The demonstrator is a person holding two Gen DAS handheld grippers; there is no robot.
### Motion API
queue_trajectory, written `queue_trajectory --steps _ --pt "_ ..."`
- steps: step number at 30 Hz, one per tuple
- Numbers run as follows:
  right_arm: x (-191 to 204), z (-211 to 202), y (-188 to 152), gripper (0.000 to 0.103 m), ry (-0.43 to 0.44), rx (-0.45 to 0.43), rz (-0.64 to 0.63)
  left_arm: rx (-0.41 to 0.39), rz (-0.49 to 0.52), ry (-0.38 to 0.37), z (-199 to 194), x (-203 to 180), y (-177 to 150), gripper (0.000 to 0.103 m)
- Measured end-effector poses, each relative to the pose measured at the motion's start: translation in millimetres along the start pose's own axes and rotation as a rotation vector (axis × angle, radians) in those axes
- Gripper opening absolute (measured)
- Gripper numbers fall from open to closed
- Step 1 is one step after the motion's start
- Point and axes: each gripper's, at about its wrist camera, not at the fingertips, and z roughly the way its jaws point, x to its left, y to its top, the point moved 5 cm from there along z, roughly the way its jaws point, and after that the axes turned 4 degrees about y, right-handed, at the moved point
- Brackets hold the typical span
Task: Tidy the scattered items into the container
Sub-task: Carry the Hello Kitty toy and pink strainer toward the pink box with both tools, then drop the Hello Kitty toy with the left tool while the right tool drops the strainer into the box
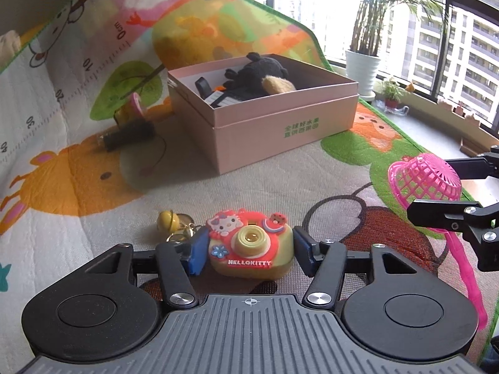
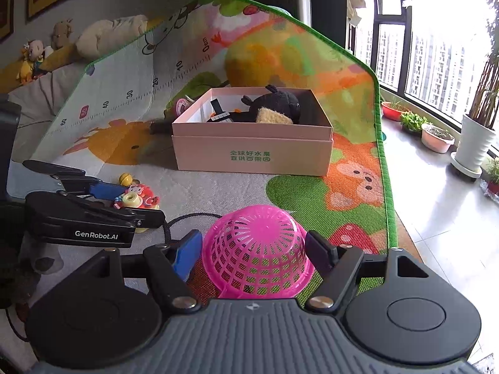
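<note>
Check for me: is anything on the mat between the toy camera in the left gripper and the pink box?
Nothing visible blocks it. The toy camera sits between the left gripper's pads, and the mat up to the pink box is bare. The bell keychain lies off to the camera's left.

Left gripper (image 1: 249,249) tilts down w/ jaws closed on something; right gripper (image 2: 254,249) tilts down too, jaws clamped wide.
</note>
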Motion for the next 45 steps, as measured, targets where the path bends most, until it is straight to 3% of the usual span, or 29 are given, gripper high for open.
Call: queue_trajectory --steps 10,15,21,25,29,35,37,39,41,45 --pt "10 -17 10 0.073 0.015 -0.039 -0.032 -0.066 0.085 -0.068 -56 -5 -2 0.061" --pt "11 -29 26 0.073 0.038 -0.083 -0.042 -0.148 0.117 -0.093 -75 -13 24 0.061" --pt "2 -36 56 0.073 0.057 -0.127 -0.034 -0.222 0.136 -0.113 -67 -16 70 0.062" --pt "-12 -34 91 0.073 0.054 -0.163 -0.048 -0.289 0.162 -0.106 -58 -14 111 0.062" --pt "-36 -30 147 0.073 0.042 -0.228 -0.064 -0.314 0.116 -0.116 -36 -5 150 0.061" --pt "-48 10 217 0.073 0.069 -0.242 -0.081 -0.344 0.060 -0.137 7 8 183 0.062" --pt "-46 30 234 0.073 0.076 -0.243 -0.087 -0.344 0.047 -0.117 27 14 189 0.062" --pt "-41 54 247 0.073 0.065 -0.240 -0.105 -0.304 0.022 -0.117 48 25 188 0.069" --pt "-35 81 255 0.074 0.081 -0.214 -0.127 -0.260 -0.014 -0.110 57 38 177 0.087" --pt "-32 116 256 0.082 0.115 -0.148 -0.123 -0.169 -0.055 -0.054 53 70 135 0.095"
